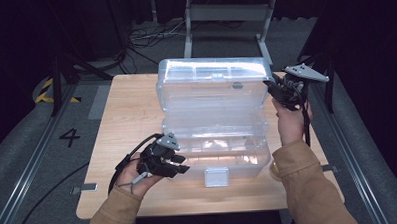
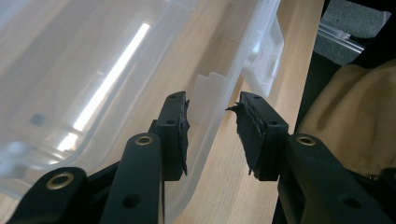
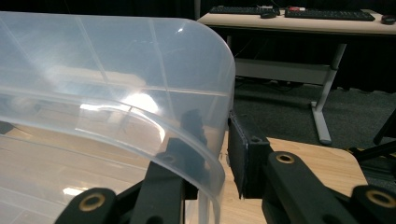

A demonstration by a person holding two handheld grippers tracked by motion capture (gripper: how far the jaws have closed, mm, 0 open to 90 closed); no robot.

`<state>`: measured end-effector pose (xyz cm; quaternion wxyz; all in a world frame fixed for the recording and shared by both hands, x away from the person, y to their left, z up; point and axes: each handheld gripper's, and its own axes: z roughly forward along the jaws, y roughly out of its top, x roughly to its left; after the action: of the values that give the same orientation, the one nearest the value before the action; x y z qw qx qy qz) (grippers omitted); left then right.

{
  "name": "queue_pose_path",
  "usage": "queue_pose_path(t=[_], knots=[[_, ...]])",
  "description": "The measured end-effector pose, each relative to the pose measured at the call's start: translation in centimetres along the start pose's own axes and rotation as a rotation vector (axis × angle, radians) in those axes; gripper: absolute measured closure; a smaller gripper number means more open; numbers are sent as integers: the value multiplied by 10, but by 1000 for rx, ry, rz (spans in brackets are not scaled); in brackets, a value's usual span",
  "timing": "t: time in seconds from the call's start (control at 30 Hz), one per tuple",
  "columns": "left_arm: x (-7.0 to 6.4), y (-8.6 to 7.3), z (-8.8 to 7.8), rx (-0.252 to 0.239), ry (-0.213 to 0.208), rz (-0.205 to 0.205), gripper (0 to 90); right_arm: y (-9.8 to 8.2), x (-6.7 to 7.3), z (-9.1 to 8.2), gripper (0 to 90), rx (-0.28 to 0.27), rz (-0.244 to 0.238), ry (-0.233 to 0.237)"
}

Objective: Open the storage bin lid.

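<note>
A clear plastic box (image 1: 215, 151) is seen on a wooden table (image 1: 122, 124), near the person's edge, with its lid (image 1: 213, 84) swung up and back so that it stands open behind the tub. A latch (image 1: 217, 177) hangs at the middle of the front wall.

Left gripper (image 1: 177, 164): held low at the front left corner of the box, pointed across toward the tub. In the left gripper view the jaws are parted, and the front wall (image 2: 219, 112) of the box runs up between them; one pad lies inside the tub, the other outside over the table (image 2: 238, 186). A gap is seen between the outer pad and the plastic; the inner pad stands just beside the wall, and contact cannot be told. No squeeze is shown. The latch (image 2: 264, 56) is seen farther along the same wall, beyond the jaw tips.

Right gripper (image 1: 281, 91): held high at the right end of the raised lid. In the right gripper view the lid's curved edge (image 3: 205, 140) passes between the jaws, one jaw seen darkly through the plastic, the other outside, close against the rim. The lid is kept upright in this grip, so the jaws are taken as closed on it.

A sleeve (image 2: 355, 121) is seen at the right of the left gripper view. A desk with keyboards (image 3: 299, 16) stands far behind.
</note>
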<state>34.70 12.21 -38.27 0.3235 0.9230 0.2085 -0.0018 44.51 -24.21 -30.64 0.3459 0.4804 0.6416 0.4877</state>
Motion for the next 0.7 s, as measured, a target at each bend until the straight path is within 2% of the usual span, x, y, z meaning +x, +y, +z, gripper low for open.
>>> queue_pose_path(t=[0.13, 0.23, 0.3, 0.37, 0.4, 0.43, 0.63, 0.7], knots=[[0, -1, 8, 29, -22, 1, 632, 1, 1, 1, 754, -3, -3, -8], [0, -1, 15, 54, -23, -2, 644, 2, 1, 1, 753, -1, 0, -7], [-1, 0, 19, 89, -8, 1, 676, 3, 1, 2, 751, -3, 0, -9], [-2, 0, 21, 107, 17, 2, 699, 3, 2, 3, 747, -6, -1, -12], [-2, 0, 21, 107, 17, 2, 720, 3, 2, 3, 747, -6, -1, -12], [-1, -1, 22, 123, 29, -15, 738, 4, 2, 4, 746, -7, -2, -18], [6, -6, 28, 119, -5, -51, 734, 5, 2, 7, 751, -10, -1, -29], [6, -7, 31, 130, -1, -58, 734, 5, 3, 8, 756, -16, -6, -38]])
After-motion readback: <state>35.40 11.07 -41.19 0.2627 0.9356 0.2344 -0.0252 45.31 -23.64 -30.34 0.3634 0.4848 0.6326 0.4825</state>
